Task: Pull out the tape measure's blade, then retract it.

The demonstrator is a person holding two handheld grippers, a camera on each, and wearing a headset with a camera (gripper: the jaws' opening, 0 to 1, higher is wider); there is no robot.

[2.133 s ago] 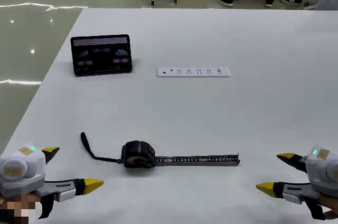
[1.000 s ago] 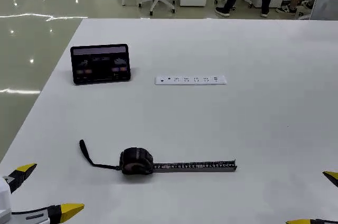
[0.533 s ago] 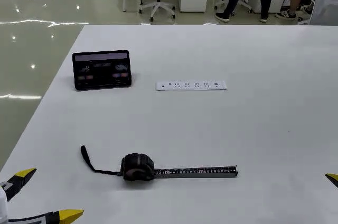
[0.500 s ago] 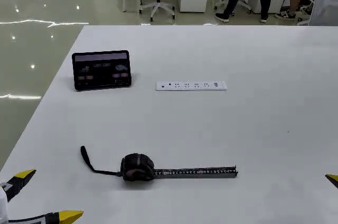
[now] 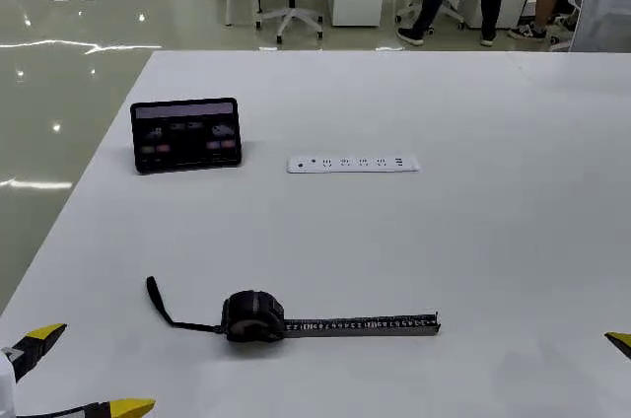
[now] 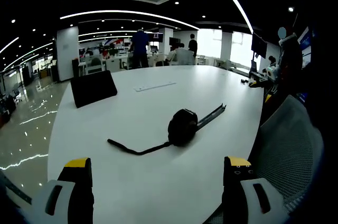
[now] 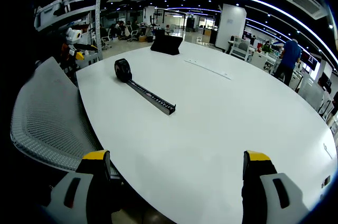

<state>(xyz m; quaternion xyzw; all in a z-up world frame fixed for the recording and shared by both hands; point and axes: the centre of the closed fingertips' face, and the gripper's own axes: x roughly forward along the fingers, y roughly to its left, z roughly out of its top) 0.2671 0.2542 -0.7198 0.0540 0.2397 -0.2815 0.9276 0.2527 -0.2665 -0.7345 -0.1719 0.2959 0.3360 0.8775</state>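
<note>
Where the white tabletop (image 5: 414, 241) nears the person's edge, a black round-cased tape measure (image 5: 254, 316) rests on it; its marked metal blade (image 5: 360, 324) extends rightward along the surface, and its black wrist strap (image 5: 163, 302) trails left; left gripper (image 6: 158, 162), yellow-tipped, jaws spread wide, gripping nothing, well short of the case; right gripper (image 7: 177, 156), jaws likewise wide apart and empty, well apart from the blade's end; farther back, a dark propped-up tablet (image 5: 185, 134) and a white power strip (image 5: 353, 164).
</note>
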